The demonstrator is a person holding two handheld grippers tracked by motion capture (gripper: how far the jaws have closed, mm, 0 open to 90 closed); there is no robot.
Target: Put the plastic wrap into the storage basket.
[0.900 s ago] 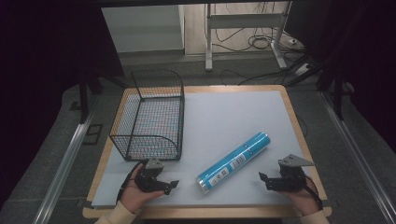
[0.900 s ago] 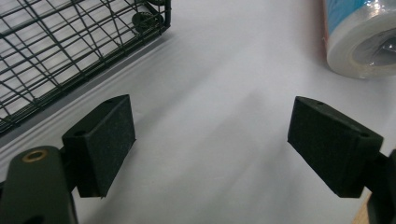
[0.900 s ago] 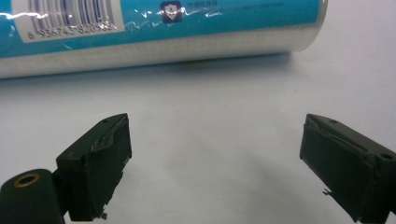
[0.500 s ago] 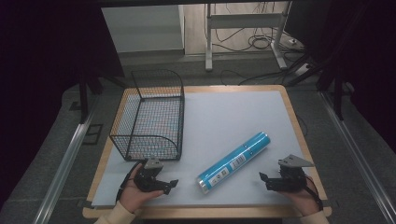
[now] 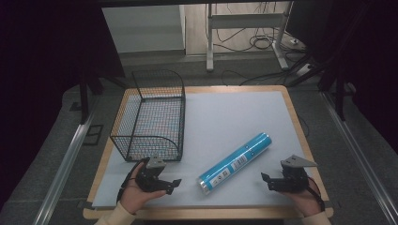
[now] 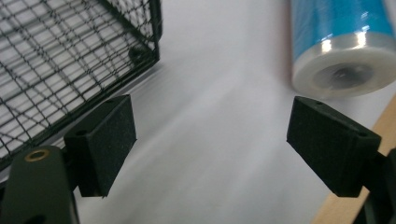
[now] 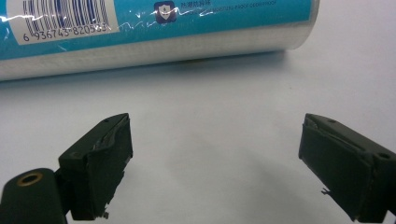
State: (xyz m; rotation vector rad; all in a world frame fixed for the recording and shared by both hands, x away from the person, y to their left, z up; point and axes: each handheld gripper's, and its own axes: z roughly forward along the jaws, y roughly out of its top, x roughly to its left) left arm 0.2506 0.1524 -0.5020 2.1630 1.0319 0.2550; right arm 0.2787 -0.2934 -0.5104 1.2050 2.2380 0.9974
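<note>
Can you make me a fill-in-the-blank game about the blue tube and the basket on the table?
1. The blue tube lies on its ____ on the white mat.
2. The wire basket has ____ inside it.
3. Both the left gripper and the right gripper have their jaws ____.
4. On the mat, the tube lies ____ the two grippers.

Missing words: side; nothing; open; between

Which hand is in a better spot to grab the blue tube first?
Probably the left. The left gripper is open and sits close to the near end of the blue tube, beside the wire basket. The right gripper, also open, is a bit farther from the tube.
</note>
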